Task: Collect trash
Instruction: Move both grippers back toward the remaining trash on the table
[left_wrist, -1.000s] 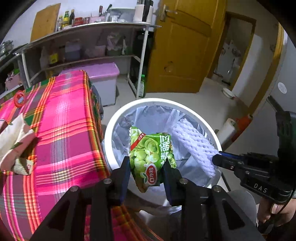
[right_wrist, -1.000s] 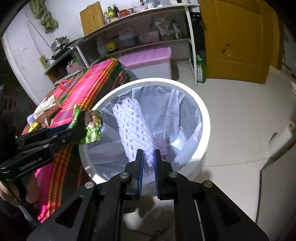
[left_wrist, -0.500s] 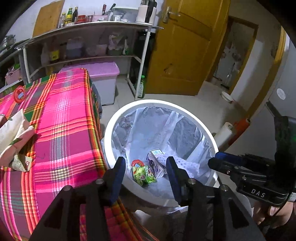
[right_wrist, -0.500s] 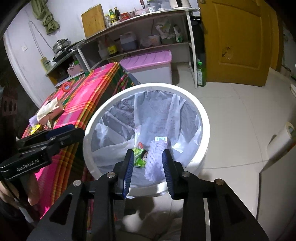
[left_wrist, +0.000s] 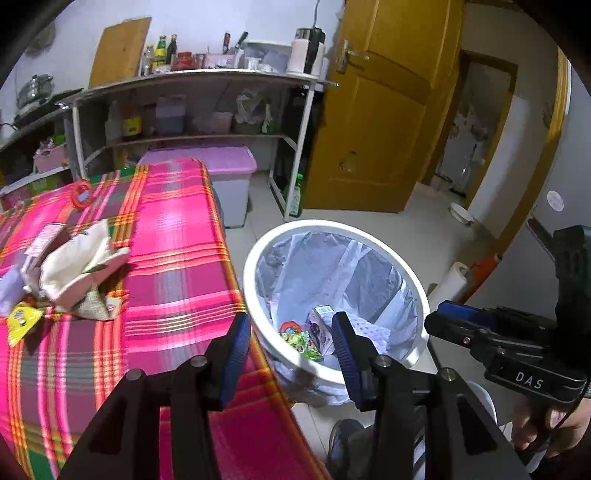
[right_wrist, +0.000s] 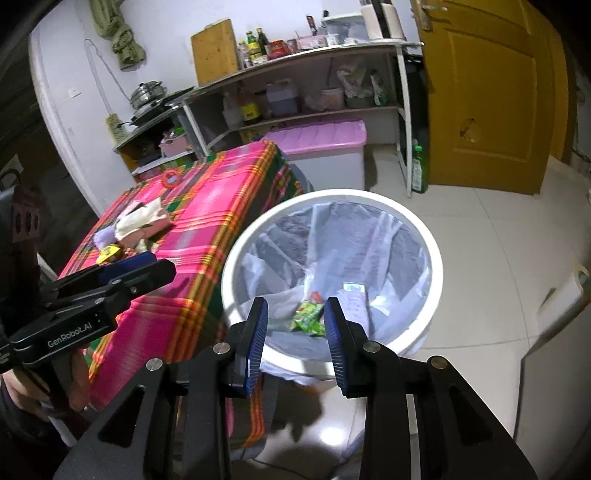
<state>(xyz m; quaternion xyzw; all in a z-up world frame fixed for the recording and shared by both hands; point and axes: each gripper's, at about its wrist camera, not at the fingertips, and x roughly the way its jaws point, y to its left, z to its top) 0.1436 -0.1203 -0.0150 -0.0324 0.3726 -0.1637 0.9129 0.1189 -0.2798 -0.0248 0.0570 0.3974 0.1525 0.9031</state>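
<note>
Both claws stand released and empty above the white trash bin (left_wrist: 334, 229), which sits on the floor just beside the table at about 3 o'clock from its corner. The left gripper (left_wrist: 291, 345) has its blue pads well apart with nothing between them; the right gripper (right_wrist: 295, 334) is likewise parted, though less widely, and holds nothing. Seen from the right wrist camera, the left gripper's body reads "GenRobot.AI" in white; seen from the left wrist camera, the right gripper's body at 4 o'clock reads "DAS". Inside the bin's clear liner lie the green snack packet (right_wrist: 308, 319), a small printed carton (left_wrist: 319, 328) with a white barcode label on top, and the white foam fruit net (left_wrist: 373, 330), partly hidden behind the gripper fingers in both views. The writing on the packet and carton is too small to read. On the pink plaid tablecloth (left_wrist: 177, 266) at 9 o'clock remain a crumpled cream wrapper (left_wrist: 79, 266), a yellow packet (left_wrist: 22, 319) cut off near the frame edge, and a red ring-shaped item (left_wrist: 82, 192) farther back; their print is illegible. Bottles and jars on the shelf (right_wrist: 295, 55) at 12 o'clock show labels too blurred to make out. A hand (left_wrist: 546, 428) grips the right gripper's handle, mostly cut off.
</note>
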